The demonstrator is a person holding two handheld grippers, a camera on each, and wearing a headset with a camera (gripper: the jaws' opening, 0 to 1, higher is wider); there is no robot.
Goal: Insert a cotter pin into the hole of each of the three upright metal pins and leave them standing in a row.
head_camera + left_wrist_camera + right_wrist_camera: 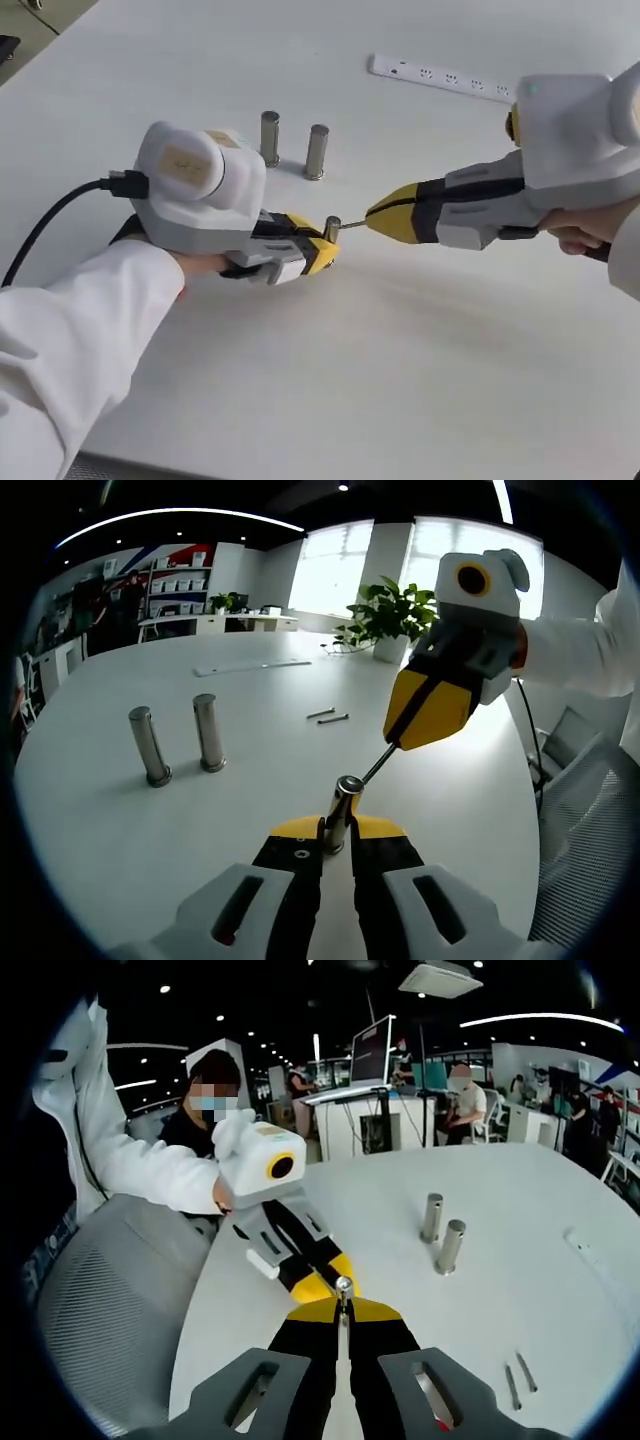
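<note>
My left gripper (322, 252) (338, 832) is shut on an upright metal pin (332, 229) (340, 810), holding it on the white table (400, 350). My right gripper (372, 218) (343, 1312) is shut on a cotter pin (352, 224) (378, 763) (343, 1305), whose tip meets the top of the held metal pin. Two more metal pins (270, 138) (317, 152) stand upright side by side farther back, also seen in the left gripper view (148, 745) (208, 732) and the right gripper view (431, 1218) (450, 1247).
A white power strip (440, 78) lies at the far side of the table. Two spare cotter pins (327, 716) (518, 1380) lie loose on the tabletop. A black cable (50, 225) trails from the left gripper. A potted plant (392, 615) stands beyond the table.
</note>
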